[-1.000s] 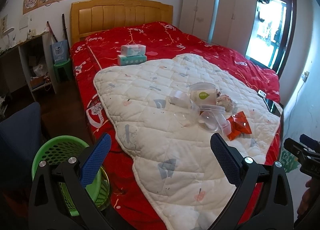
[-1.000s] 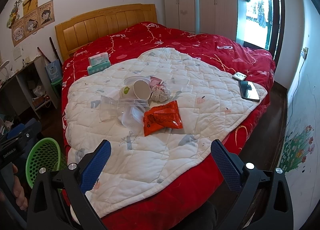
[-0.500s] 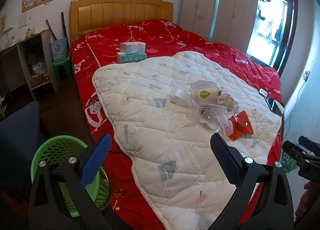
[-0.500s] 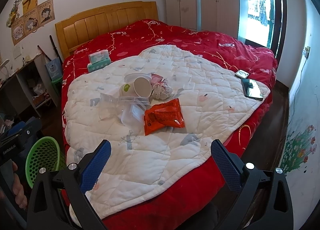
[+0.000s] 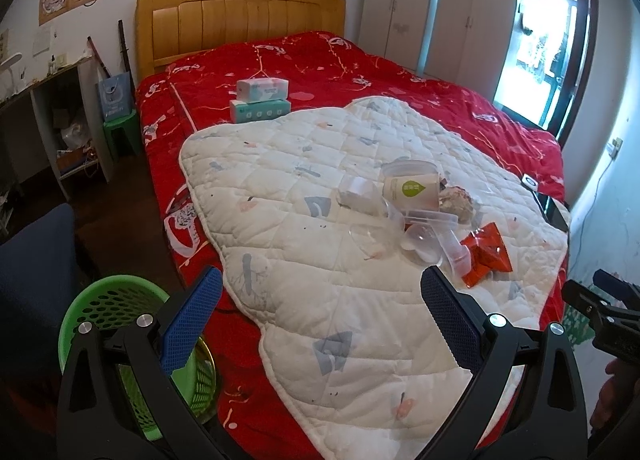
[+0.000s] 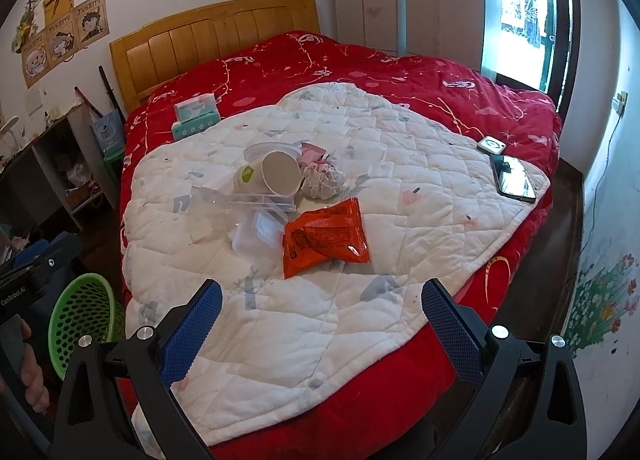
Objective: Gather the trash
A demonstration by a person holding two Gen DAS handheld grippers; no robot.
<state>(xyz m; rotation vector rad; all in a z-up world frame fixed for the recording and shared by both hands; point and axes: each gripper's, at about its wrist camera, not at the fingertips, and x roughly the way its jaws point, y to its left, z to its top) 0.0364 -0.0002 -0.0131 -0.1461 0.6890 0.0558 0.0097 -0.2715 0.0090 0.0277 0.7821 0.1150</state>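
Orange snack bag nearer than before, both grippers unchanged, agape.

Quilted white cloth pad, matt, over a red fabric bedspread. Orange snack wrapper: glossy foil-like film, crinkled. Paper cup, matt; clear plastic containers, smooth. Green perforated plastic basket. Varnished wooden headboard. Phone: glossy, probably glass.

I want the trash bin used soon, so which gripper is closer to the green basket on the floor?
Left. The left gripper hangs right beside the green basket, whose rim sits behind its left finger. The right gripper is over the bed's foot, farther off.
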